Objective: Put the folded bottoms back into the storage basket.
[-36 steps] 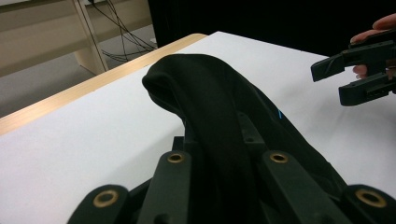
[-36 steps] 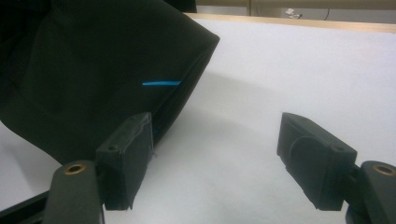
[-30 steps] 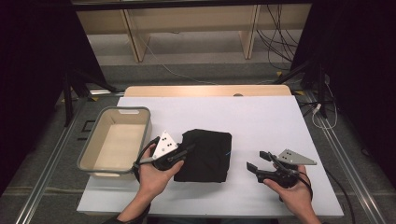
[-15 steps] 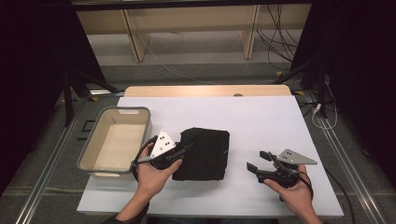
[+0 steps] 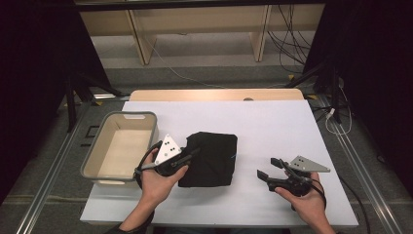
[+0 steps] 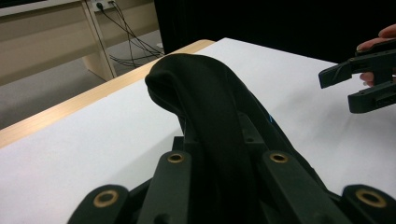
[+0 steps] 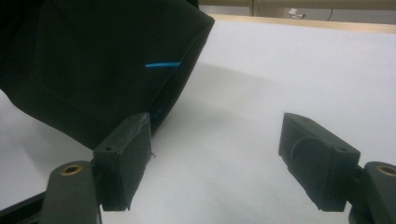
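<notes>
High view: folded black cloth (image 5: 209,158) lying mid-tabletop (image 5: 272,122), its left edge clamped by left gripper (image 5: 191,155); grey bin (image 5: 119,146) just left of that hand; right gripper (image 5: 269,168) well apart, to the cloth's right.

Left gripper view: cloth (image 6: 210,102) bunched upward between closed fingers.

Right gripper view: fingers (image 7: 123,161) spread wide over bare white tabletop (image 7: 280,70), gripping nothing; cloth (image 7: 93,65) beyond, at left.
</notes>
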